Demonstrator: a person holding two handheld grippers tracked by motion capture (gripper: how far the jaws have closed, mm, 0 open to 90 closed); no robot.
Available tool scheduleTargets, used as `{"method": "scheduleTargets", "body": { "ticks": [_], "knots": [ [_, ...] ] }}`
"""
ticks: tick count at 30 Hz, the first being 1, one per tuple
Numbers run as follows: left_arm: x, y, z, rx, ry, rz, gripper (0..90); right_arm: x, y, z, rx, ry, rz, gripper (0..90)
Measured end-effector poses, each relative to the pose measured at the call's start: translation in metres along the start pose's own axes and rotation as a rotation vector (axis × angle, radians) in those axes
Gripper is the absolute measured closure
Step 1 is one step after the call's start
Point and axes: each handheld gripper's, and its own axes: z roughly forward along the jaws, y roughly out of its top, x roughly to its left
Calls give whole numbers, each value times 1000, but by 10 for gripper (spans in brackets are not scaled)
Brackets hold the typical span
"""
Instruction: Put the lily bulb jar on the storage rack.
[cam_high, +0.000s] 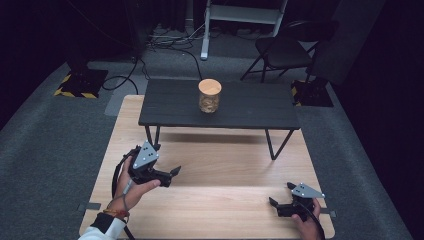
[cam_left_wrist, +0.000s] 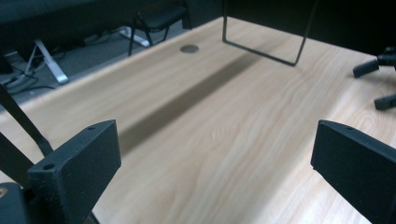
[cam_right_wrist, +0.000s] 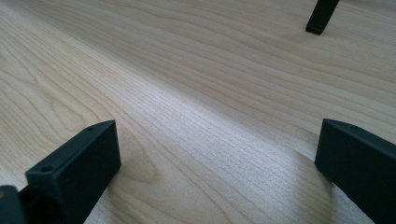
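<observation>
High view: pale wooden surface (cam_high: 220, 200) carrying a low dark bench (cam_high: 220, 105) across its far half; a cork-lidded glass jar (cam_high: 209, 95) stands upright at the bench's middle, well apart from both tools. Left tool (cam_high: 167, 175), jaws wide and empty, hovers at near left, pointing rightward; the jar lies ahead and right of it. Right tool (cam_high: 281, 194), jaws likewise wide and empty, sits at the near right corner, judged farther from the jar.
</observation>
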Motion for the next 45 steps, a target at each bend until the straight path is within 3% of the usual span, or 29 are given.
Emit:
{"method": "scheduleTargets", "body": {
  "ticks": [7,10,23,28,32,40,45],
  "knots": [
    [-10,-34,12,35,-6,-7,14,0,0,0,0,2,-2,0],
    [-12,-47,19,62,-32,-12,13,0,0,0,0,3,-3,0],
    [-18,-86,37,139,-63,-13,8,-1,0,0,1,6,-5,0],
    [-22,-91,43,190,-49,-5,15,-1,0,0,1,7,-5,0],
    [-24,-91,45,198,-47,-2,10,-1,0,0,1,7,-5,0],
    [-22,-103,43,149,-64,3,4,0,0,0,0,5,-4,0],
    [-21,-103,43,149,-66,4,4,0,0,0,0,4,-4,0]
  ]
}}
